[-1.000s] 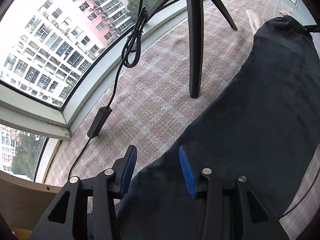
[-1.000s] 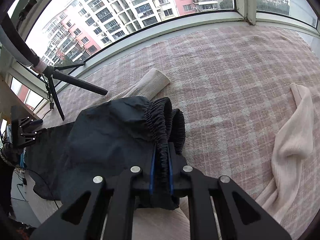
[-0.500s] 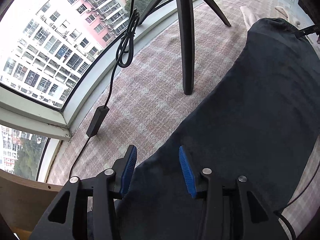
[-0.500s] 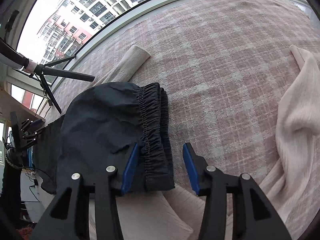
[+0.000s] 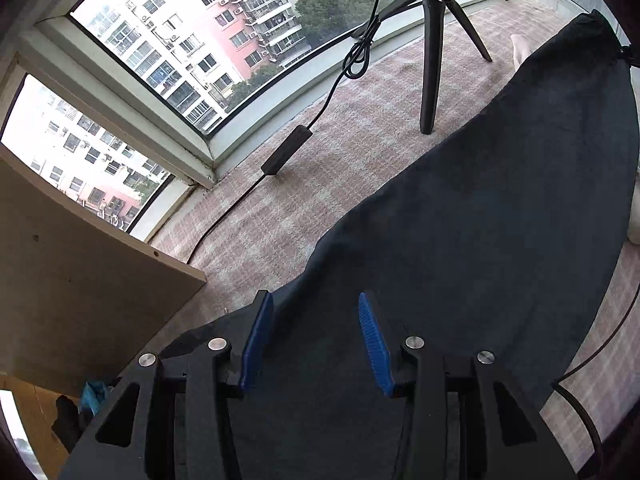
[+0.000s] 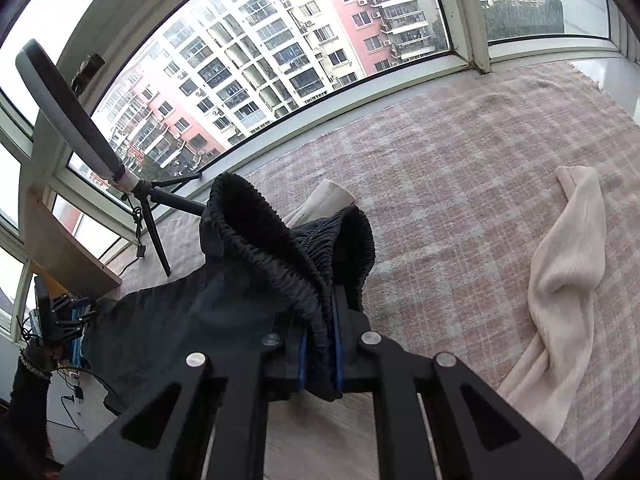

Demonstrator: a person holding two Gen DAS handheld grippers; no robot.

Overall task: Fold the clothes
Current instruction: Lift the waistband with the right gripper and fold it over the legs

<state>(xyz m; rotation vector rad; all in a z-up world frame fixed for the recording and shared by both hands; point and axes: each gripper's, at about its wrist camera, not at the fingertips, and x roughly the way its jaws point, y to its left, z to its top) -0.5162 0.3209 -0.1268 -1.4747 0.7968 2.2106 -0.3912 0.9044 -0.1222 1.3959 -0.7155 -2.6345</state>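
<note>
Two handheld grippers work on one pair of dark trousers [image 5: 480,220] spread over a pink checked blanket [image 6: 460,184] beside a curved window. Seen from the right wrist, the right gripper [image 6: 320,350] has its blue-padded jaws clamped narrow on the gathered elastic waistband [image 6: 280,256], which bunches up just ahead of the jaws. Seen from the left wrist, the left gripper [image 5: 316,340] has its jaws wide apart, with dark trouser fabric lying between and beneath them; the pads do not press on it. Ahead of the left jaws, beyond the fabric, stand a black tripod [image 5: 432,60] and a trailing cable [image 5: 320,112]. To the right of the right jaws lies a cream garment [image 6: 560,280].
</note>
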